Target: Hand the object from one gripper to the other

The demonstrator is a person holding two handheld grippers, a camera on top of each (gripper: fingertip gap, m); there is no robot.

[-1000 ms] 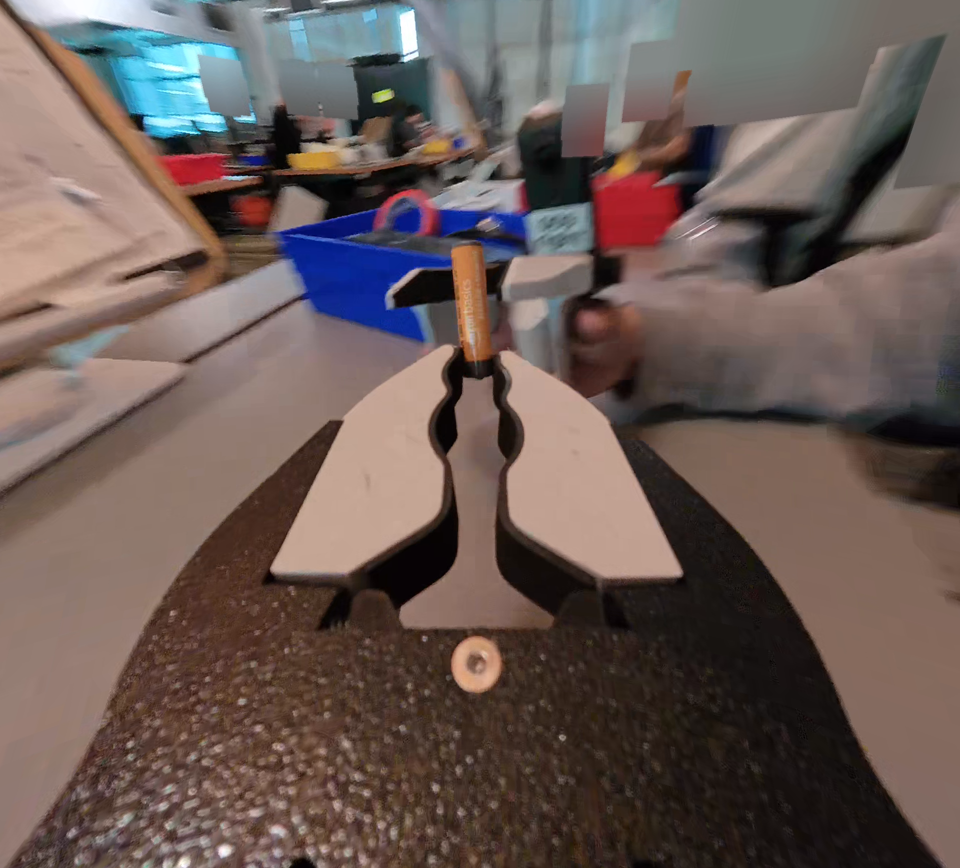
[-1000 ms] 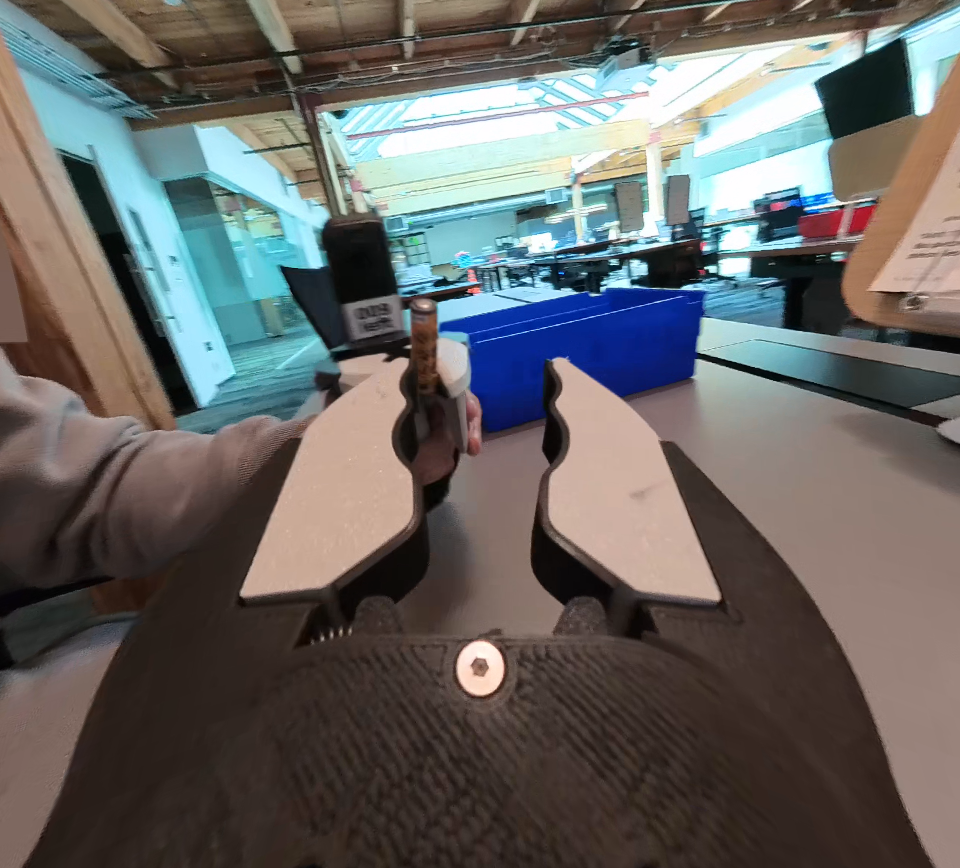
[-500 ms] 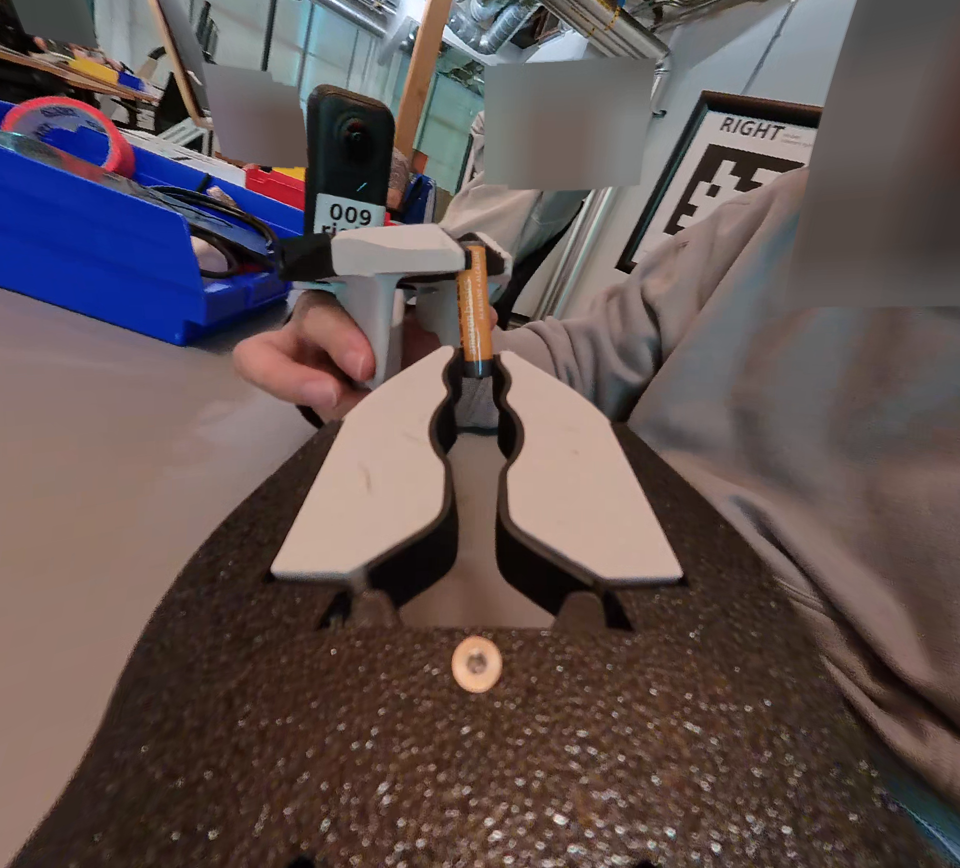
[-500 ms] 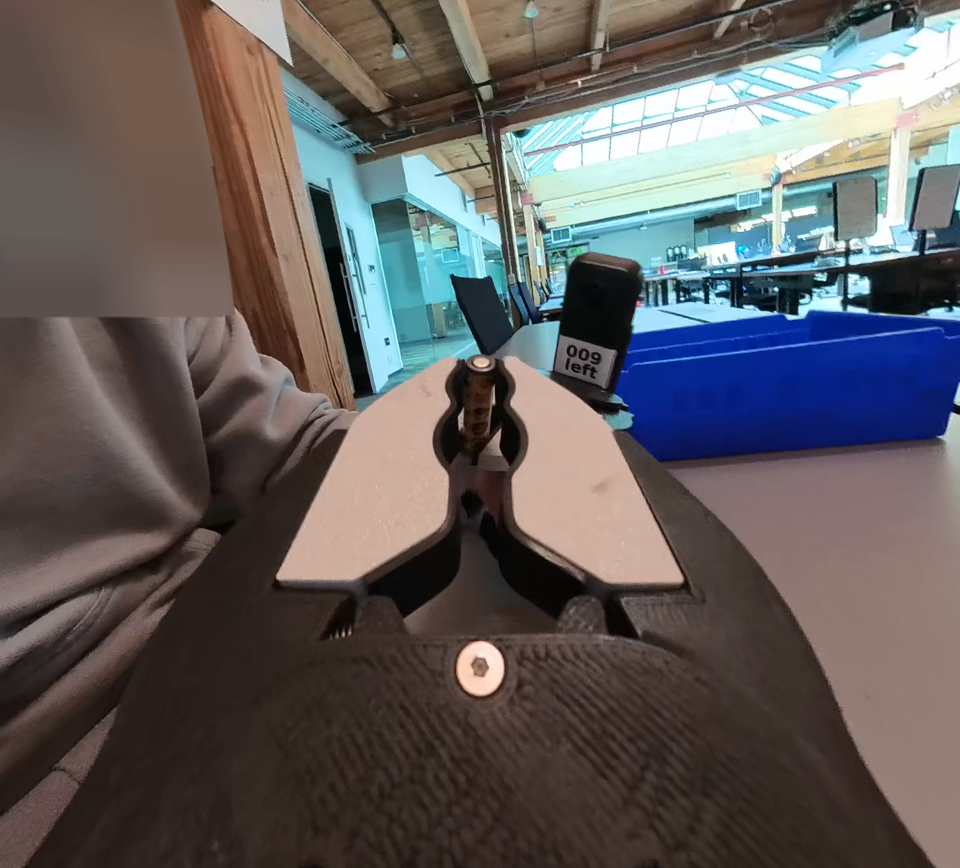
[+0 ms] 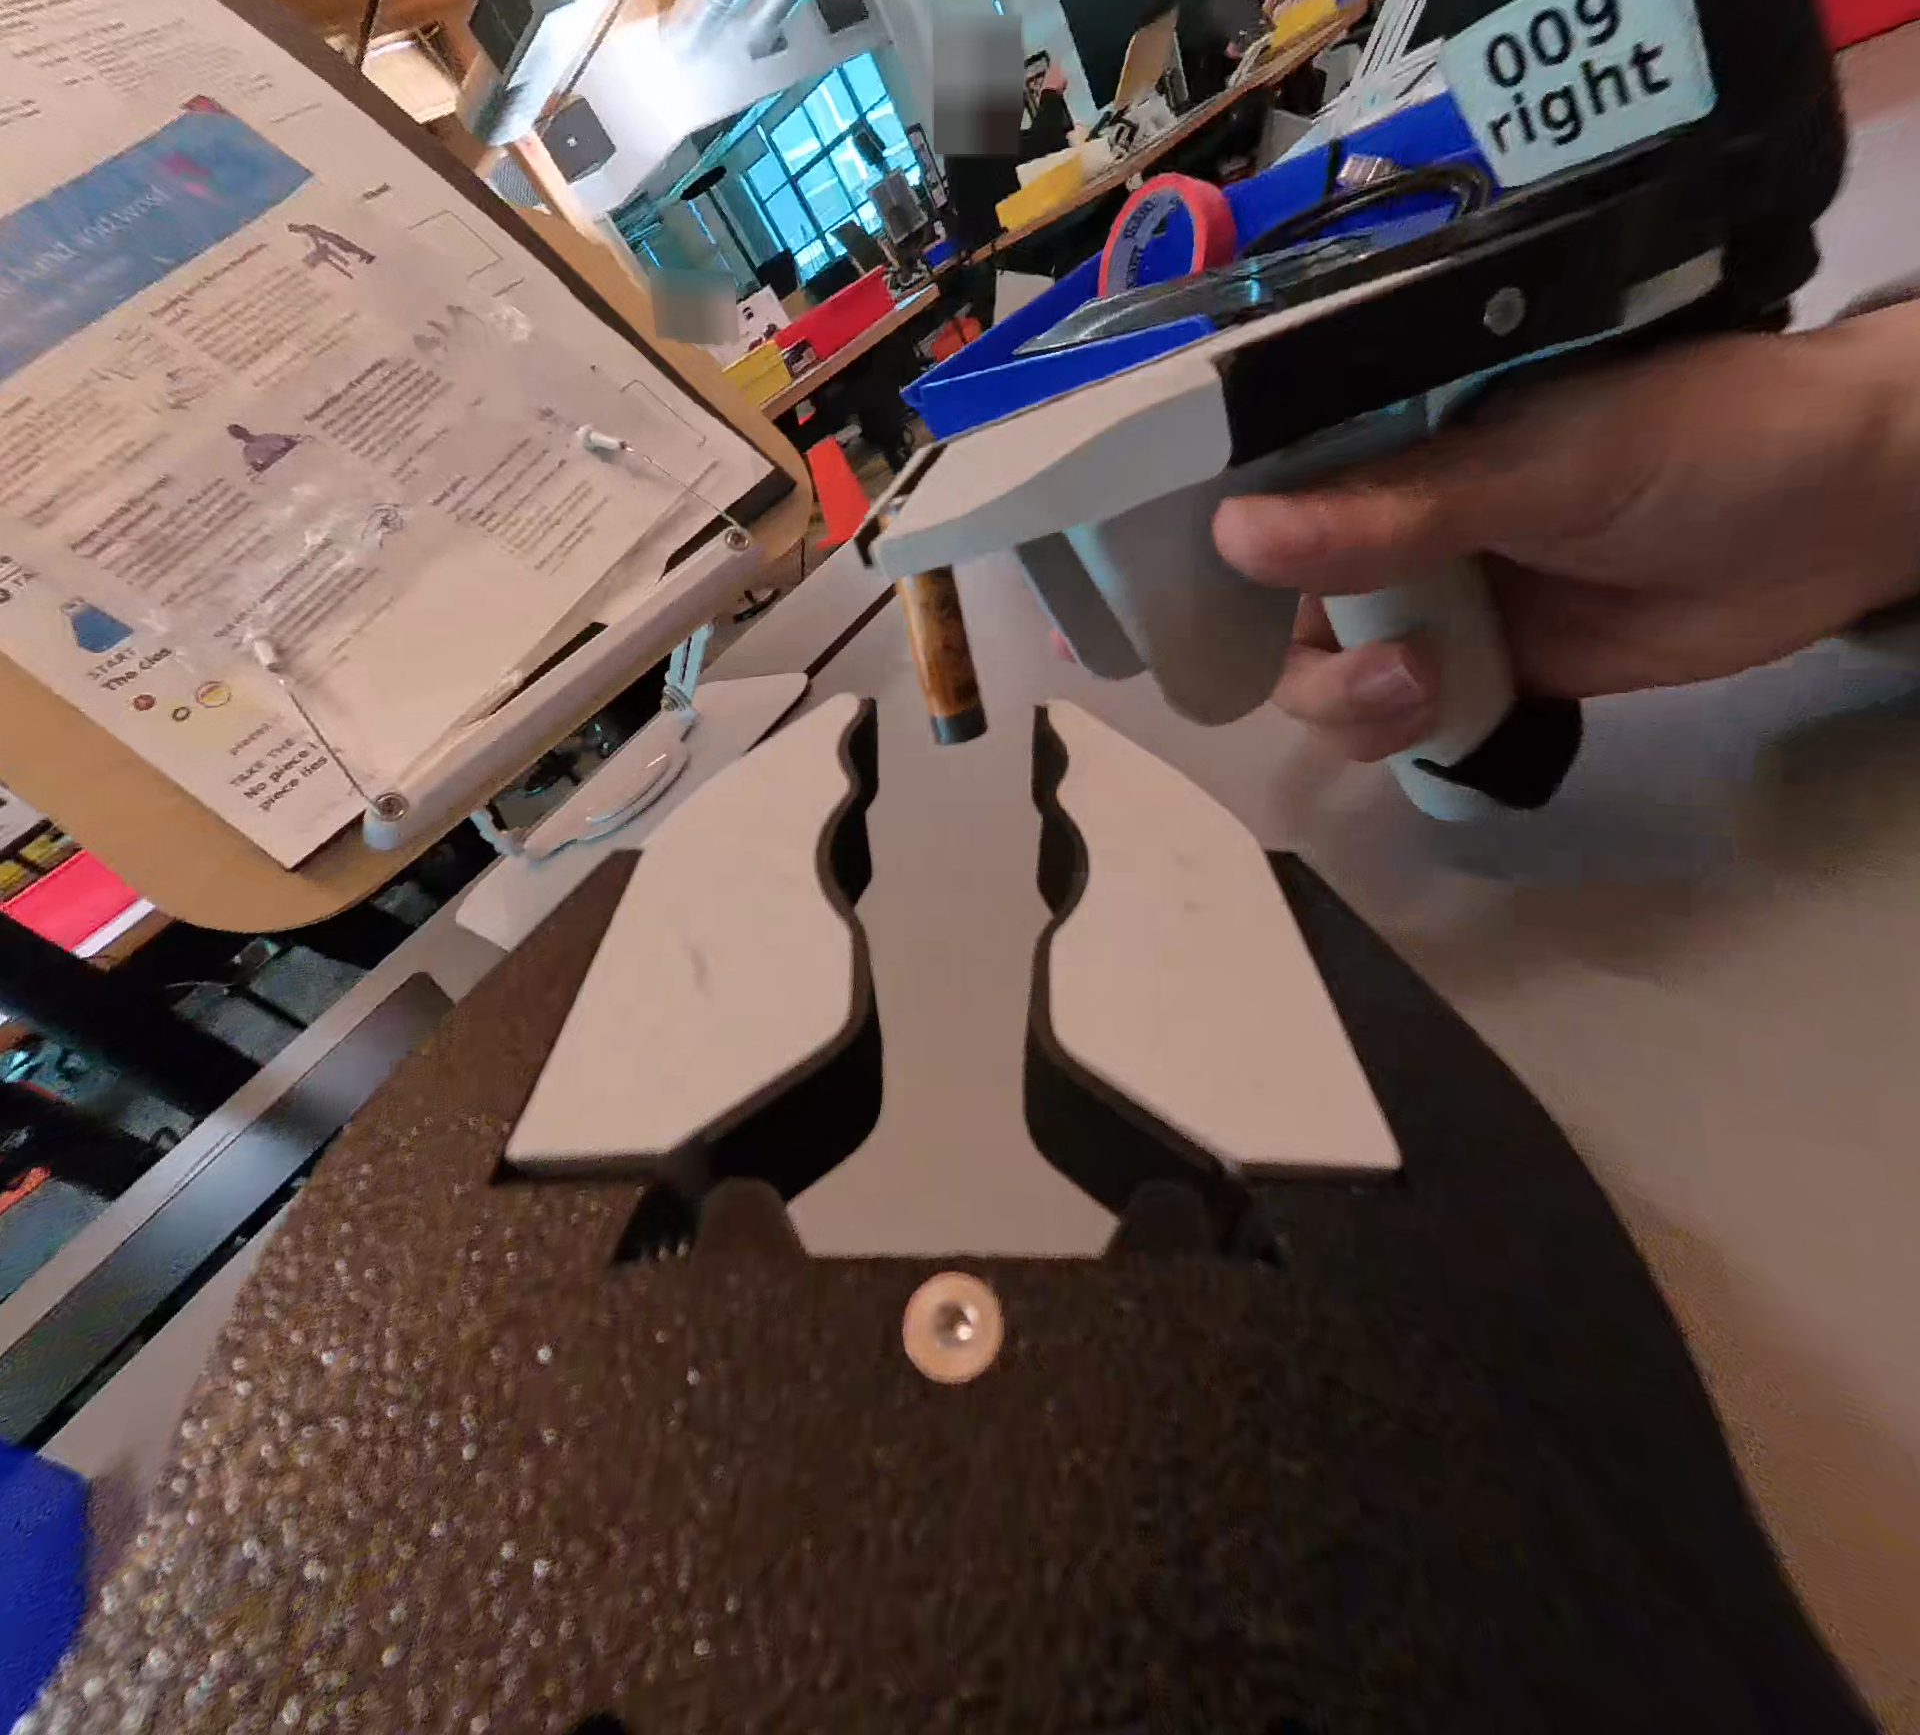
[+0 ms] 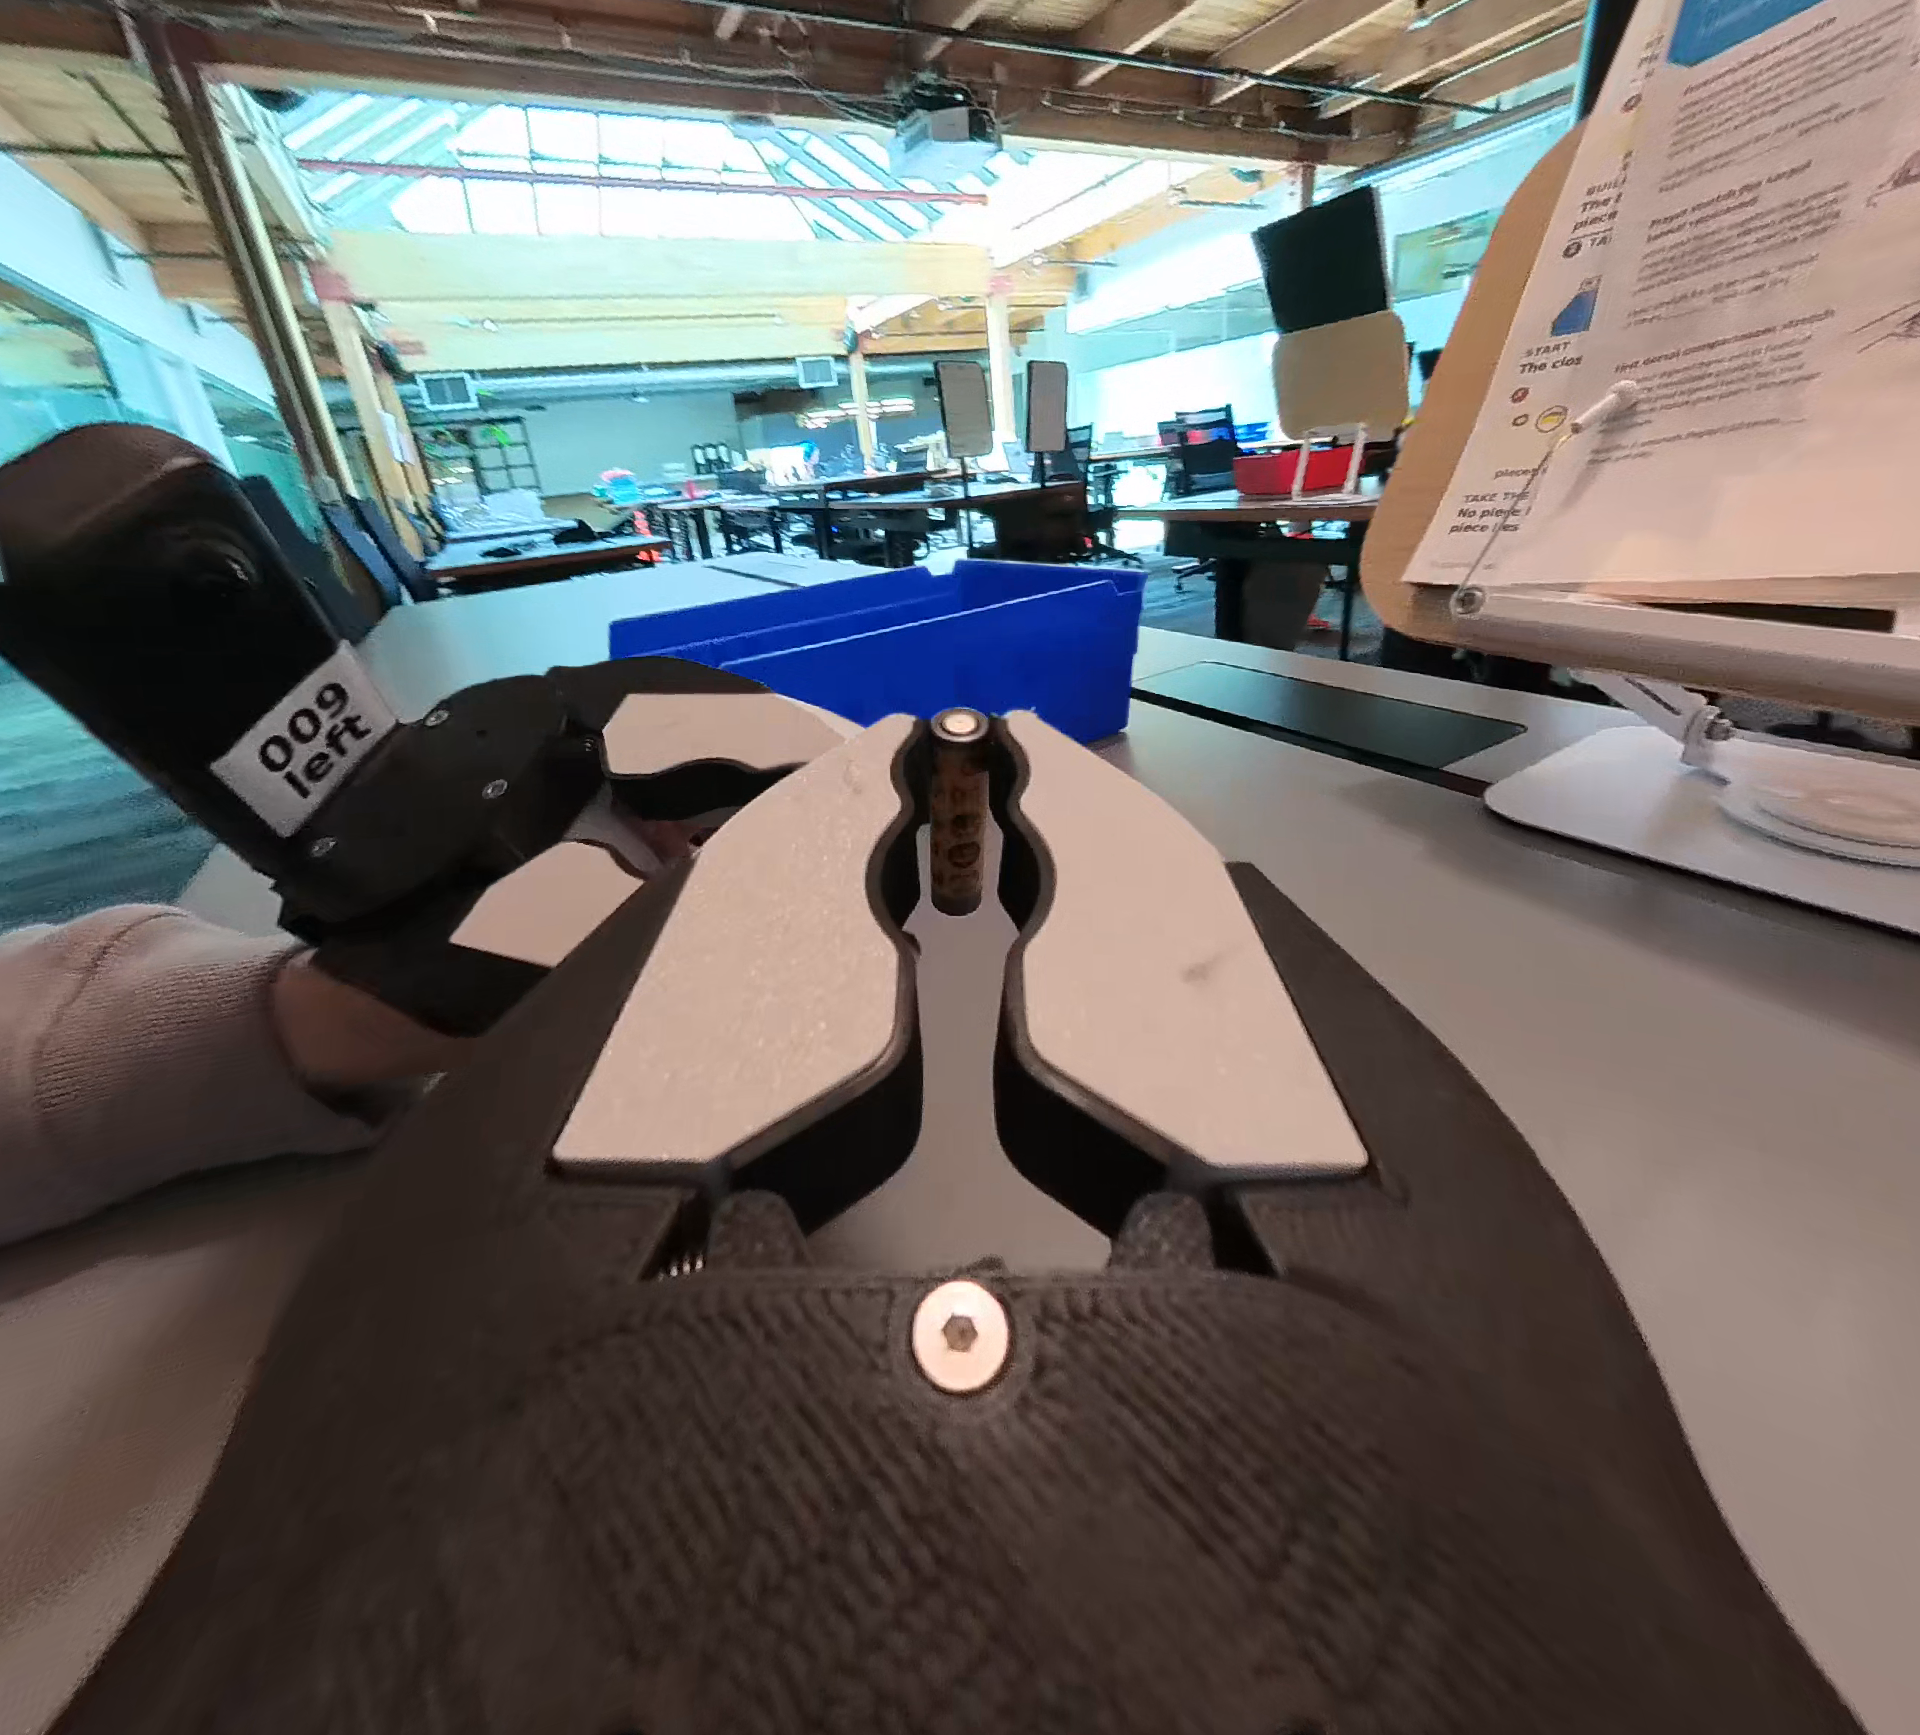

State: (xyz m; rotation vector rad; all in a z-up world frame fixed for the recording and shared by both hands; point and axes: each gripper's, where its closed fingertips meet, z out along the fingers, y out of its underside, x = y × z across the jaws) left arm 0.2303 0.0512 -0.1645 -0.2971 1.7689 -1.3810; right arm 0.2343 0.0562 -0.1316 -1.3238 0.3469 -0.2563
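The object is a small orange-brown battery (image 6: pixel 958 812). My right gripper (image 6: pixel 958 740) is shut on the battery, which stands upright between its tips. In the left wrist view the battery (image 5: pixel 940 657) hangs below the right gripper (image 5: pixel 935 522), just beyond my left gripper (image 5: pixel 948 719). My left gripper is open and empty, its jaws apart, with the battery's lower end just ahead of the gap. The left gripper (image 6: pixel 665 781) also shows at the left of the right wrist view, held by a hand.
A blue bin (image 6: pixel 935 636) stands on the grey table (image 6: pixel 1558 1010) behind the grippers; in the left wrist view it (image 5: pixel 1039 355) holds a red tape roll (image 5: pixel 1164 231). A document stand with a printed sheet (image 5: pixel 312 459) is on one side (image 6: pixel 1714 397). My two grippers' fingertips are within a few centimetres of each other.
The right gripper closed on the battery while the left still held it. The left gripper then opened and let go, and both views swung round.
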